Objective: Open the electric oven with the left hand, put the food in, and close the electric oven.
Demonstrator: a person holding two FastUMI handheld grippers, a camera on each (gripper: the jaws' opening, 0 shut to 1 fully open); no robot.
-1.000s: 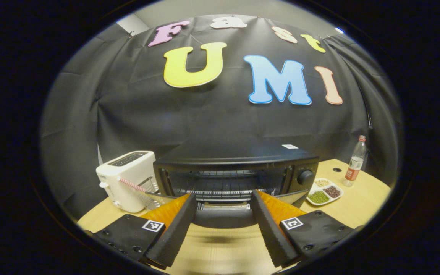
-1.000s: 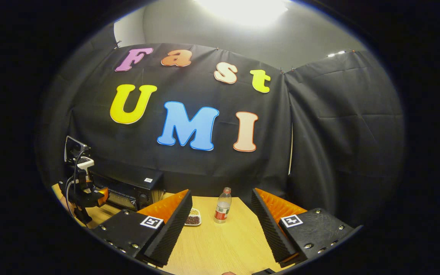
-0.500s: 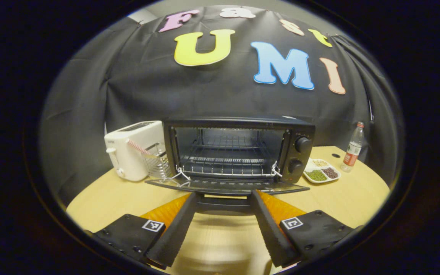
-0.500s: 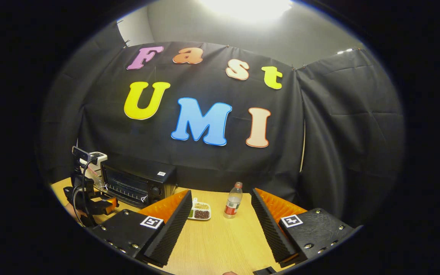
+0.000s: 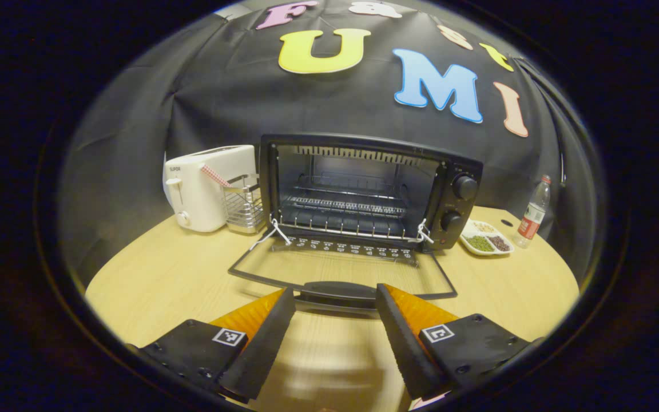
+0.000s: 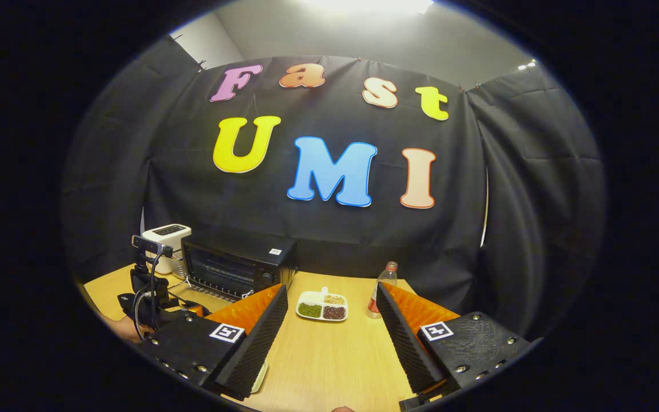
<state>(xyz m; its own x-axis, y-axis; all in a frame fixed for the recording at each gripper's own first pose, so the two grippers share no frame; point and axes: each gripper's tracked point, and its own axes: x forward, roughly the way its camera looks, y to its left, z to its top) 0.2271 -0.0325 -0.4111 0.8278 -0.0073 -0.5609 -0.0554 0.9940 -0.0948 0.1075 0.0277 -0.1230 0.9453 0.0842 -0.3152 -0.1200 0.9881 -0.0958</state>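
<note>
Our left gripper (image 5: 335, 320) hangs with its jaws released and nothing between them, the handle (image 5: 338, 290) of the oven door (image 5: 341, 269) lying just ahead of the gap, apart from both fingers as far as we can judge. Beyond the handle the glass door lies folded down flat toward the tabletop (image 5: 163, 274), and past it the electric oven (image 5: 364, 189) stands with its cavity and wire rack (image 5: 346, 206) exposed, so we take the opening as done. Our right gripper (image 6: 332, 337) also has its jaws spread wide and empty; straight ahead of them, between the fingers, sits the food tray (image 6: 322, 305) with its three compartments, and a bottle (image 6: 381, 289) stands just beyond the right finger. To do the step in hand well, we should draw the left gripper clear of the door so it does not get nudged, bring the right jaws low over the tray, pinch its near rim squarely, and lift it level so the loose contents stay in their compartments, keeping well off the bottle
</note>
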